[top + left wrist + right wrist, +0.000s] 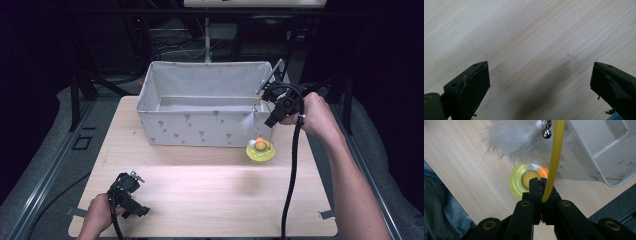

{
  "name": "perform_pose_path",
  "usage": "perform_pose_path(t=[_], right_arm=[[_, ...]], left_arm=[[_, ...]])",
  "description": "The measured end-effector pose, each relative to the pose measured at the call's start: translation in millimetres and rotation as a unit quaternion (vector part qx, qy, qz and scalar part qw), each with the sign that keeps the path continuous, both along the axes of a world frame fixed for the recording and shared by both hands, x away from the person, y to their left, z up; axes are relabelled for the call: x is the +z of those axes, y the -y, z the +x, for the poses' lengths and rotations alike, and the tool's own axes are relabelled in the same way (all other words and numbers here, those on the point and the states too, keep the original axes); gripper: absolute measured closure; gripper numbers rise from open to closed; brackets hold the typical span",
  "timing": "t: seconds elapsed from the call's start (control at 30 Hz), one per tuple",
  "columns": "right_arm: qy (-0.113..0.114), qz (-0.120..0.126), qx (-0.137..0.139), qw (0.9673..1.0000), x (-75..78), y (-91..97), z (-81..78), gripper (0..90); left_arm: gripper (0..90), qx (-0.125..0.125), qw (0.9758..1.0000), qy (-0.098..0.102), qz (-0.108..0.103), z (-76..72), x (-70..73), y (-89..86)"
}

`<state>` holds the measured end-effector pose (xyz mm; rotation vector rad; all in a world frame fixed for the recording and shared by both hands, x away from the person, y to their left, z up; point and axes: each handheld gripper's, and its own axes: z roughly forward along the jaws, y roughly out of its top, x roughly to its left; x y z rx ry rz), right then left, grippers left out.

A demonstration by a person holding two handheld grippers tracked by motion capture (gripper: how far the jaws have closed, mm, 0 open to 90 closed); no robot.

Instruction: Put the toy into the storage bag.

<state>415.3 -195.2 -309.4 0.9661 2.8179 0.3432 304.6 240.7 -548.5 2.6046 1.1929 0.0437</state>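
A cat toy has a round yellow base [260,151] carrying an orange ball [260,144], close to the front right corner of the fabric box [200,127]. A thin yellow wand [555,157] rises from it, with a grey feather [509,142] and a small bell [546,133] hanging beside the wand. My right gripper [541,182] is shut on the wand, directly above the base [517,182]. In the high view the right gripper [273,120] hovers by the box's right end, the feather [248,121] just left of it. My left gripper [137,210] is open over bare wood [540,72].
The white fabric box [599,150] stands at the back of the wooden table [200,195], open on top. Each gripper trails a black cable; the right one [290,175] hangs across the table's right side. Dark frame posts surround the table.
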Motion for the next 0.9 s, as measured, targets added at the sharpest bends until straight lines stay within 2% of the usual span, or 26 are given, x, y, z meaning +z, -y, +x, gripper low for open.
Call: perform_pose_path(t=[0.2, 0.3, 0.57, 0.9], right_arm=[[0.001, 0.000, 0.001, 1.0000, 5.0, -0.4, 0.8, 88.4], [0.004, 0.008, -0.003, 1.0000, 9.0, 0.1, 0.5, 88.4], [0.010, 0.009, 0.000, 0.9999, 27.7, -0.3, -0.8, 88.4], [0.018, 0.014, 0.002, 0.9997, 44.0, -1.0, -1.5, 88.4]], left_arm=[[2.8, 0.002, 1.0000, 0.000, -0.001, 0.2, -0.3, 0.3], [2.8, 0.001, 1.0000, 0.000, 0.000, 0.0, -0.5, 0.4], [2.8, 0.002, 1.0000, -0.001, -0.002, 0.4, -0.3, 0.2], [2.8, 0.002, 1.0000, -0.001, -0.002, 0.6, -0.4, 0.0]])
